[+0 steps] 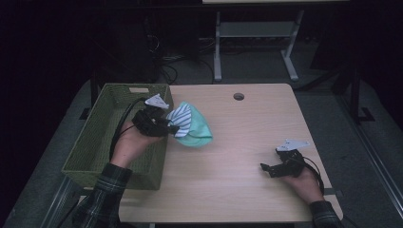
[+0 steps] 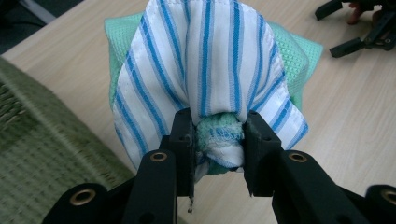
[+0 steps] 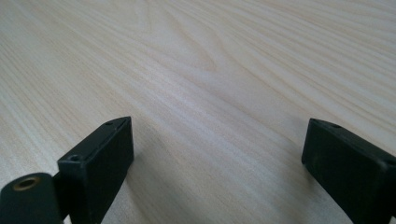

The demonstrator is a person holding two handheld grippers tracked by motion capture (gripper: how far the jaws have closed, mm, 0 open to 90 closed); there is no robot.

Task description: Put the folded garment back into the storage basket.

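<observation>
The left hand-held gripper (image 2: 218, 140) pinches a soft bundle of two cloths — a white cloth with blue stripes (image 2: 205, 60) wrapped over a mint-green waffle cloth (image 2: 299, 60). Its two black jaws squeeze a bunched-up bit of both cloths between them. In the high view the bundle (image 1: 190, 124) sits just beside the right wall of the green woven basket (image 1: 95, 137), over the light wooden bench (image 1: 247, 156). I cannot tell if the bottom of the bundle touches the bench.

The bundle sticks out from the left hand-held gripper (image 1: 170, 128) toward the middle of the bench, away from the basket. Its long side runs the same way as the jaws point. The blue stripes run along that line too, and they all crowd together where the jaws pinch.

The right hand-held gripper (image 1: 268, 167) is low over the bench near the front right corner, well apart from the bundle. Its jaws are spread wide with nothing between them — just bare wood (image 3: 210, 93) under them.

I cannot see any words or labels on the cloths. The basket has a small pale tag (image 1: 138, 90) on its far rim, too small to read.
</observation>
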